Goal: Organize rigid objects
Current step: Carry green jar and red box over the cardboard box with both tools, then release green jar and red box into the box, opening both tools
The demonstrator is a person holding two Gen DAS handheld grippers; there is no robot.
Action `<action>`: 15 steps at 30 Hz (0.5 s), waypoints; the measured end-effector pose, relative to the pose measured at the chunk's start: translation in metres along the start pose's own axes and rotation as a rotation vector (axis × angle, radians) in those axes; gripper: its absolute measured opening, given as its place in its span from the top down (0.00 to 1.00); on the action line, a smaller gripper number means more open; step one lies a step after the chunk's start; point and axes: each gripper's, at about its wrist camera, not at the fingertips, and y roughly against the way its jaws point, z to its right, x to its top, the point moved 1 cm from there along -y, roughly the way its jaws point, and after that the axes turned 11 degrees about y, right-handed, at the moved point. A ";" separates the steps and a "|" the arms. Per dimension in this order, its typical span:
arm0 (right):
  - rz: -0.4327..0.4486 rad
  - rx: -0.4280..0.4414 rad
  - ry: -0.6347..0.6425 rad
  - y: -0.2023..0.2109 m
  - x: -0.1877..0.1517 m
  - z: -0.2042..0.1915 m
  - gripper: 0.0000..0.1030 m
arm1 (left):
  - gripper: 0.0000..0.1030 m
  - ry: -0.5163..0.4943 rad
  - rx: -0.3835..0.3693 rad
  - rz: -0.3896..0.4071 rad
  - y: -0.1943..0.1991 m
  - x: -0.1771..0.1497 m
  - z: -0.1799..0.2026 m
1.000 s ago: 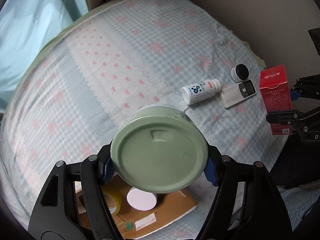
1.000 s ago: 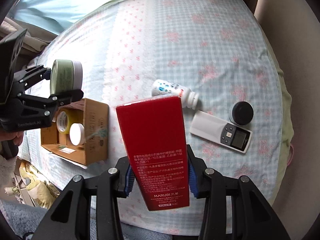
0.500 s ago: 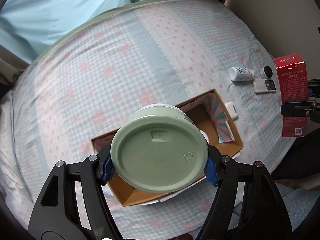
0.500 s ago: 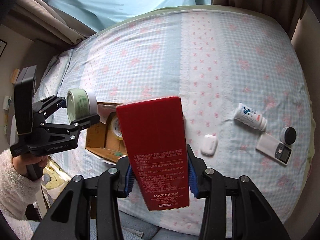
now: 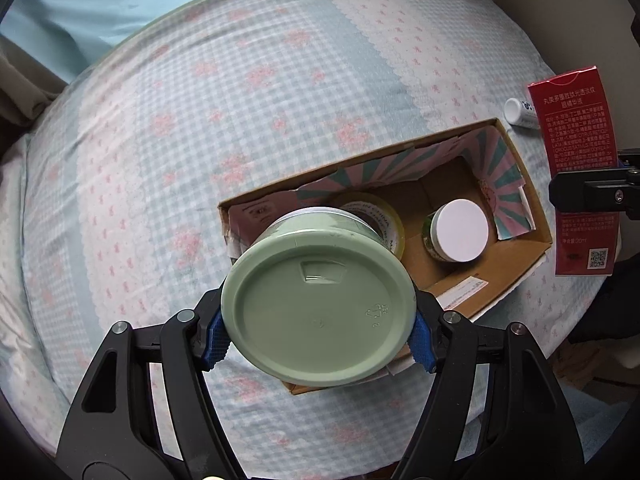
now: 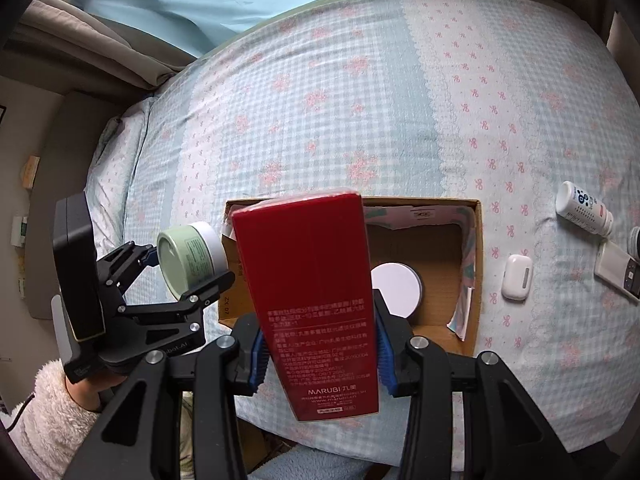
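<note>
We grip a round pale-green plastic jar in our left gripper and a tall red carton in our right gripper, both above the open cardboard box, while only the right view shows the white earbud case beyond its fingers.

The left gripper clamps a green jar at lower centre, over the open cardboard box. Inside sit a tape roll and a white-lidded jar. A red carton stands at the right edge.

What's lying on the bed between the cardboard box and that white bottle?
A white earbud case, alone on the sheet between box and bottle; the right wrist view shows it.
</note>
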 end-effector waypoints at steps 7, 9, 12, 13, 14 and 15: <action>-0.039 0.026 -0.094 -0.054 0.004 0.004 0.61 | 0.35 0.028 0.000 -0.040 -0.036 -0.011 -0.007; -0.053 0.034 -0.121 -0.068 0.003 0.008 0.61 | 0.35 0.022 0.004 -0.052 -0.047 -0.016 -0.004; -0.064 0.054 -0.154 -0.089 -0.002 0.014 0.61 | 0.35 0.023 0.013 -0.055 -0.062 -0.024 0.000; -0.069 0.057 -0.165 -0.095 -0.004 0.016 0.61 | 0.35 0.023 0.017 -0.052 -0.066 -0.026 0.001; -0.073 0.059 -0.177 -0.101 -0.007 0.019 0.61 | 0.35 0.024 0.019 -0.050 -0.070 -0.028 0.003; -0.076 0.063 -0.187 -0.107 -0.009 0.022 0.61 | 0.35 0.024 0.022 -0.048 -0.074 -0.030 0.004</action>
